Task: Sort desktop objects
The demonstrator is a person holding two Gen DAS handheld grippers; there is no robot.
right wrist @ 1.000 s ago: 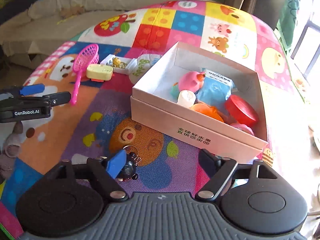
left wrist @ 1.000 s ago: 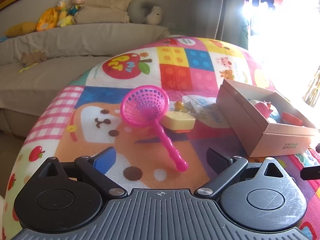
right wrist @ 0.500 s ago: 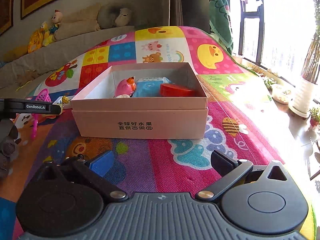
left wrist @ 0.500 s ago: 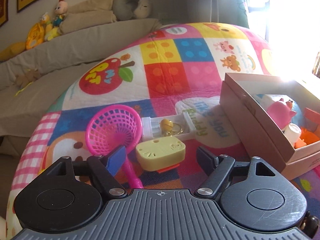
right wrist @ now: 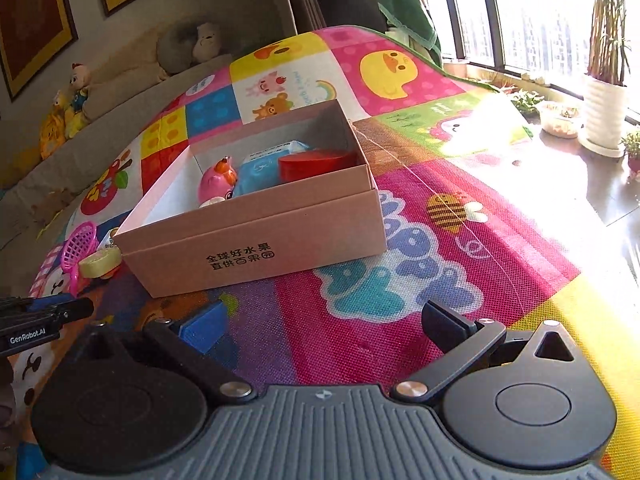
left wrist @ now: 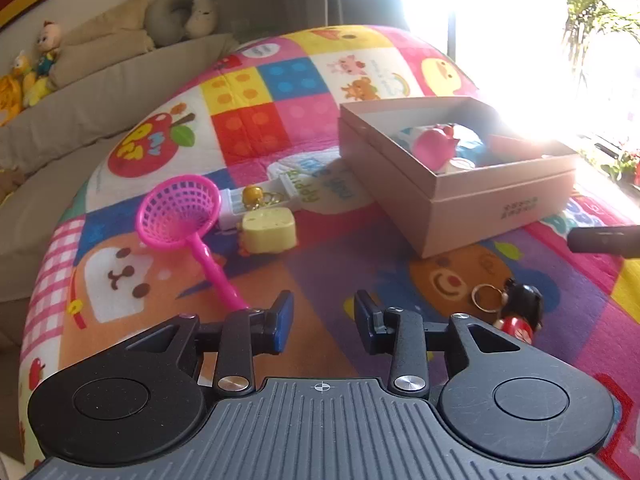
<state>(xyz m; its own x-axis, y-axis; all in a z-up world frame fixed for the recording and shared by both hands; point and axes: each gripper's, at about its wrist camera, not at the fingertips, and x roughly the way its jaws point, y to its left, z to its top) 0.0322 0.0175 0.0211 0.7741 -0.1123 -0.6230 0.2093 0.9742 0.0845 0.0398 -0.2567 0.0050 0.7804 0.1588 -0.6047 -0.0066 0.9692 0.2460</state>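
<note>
Both cameras sit low over the mat, tilted down along their fingers. The left looks toward the scoop, the box on its right; the right faces the box closer. Both share box, scoop, perhaps the sofa.

Ahead of my left tool the pink net scoop lies flat, handle toward me. The yellow block sits just right of it. The doll keychain lies at my right. The open box holds toys.
</note>
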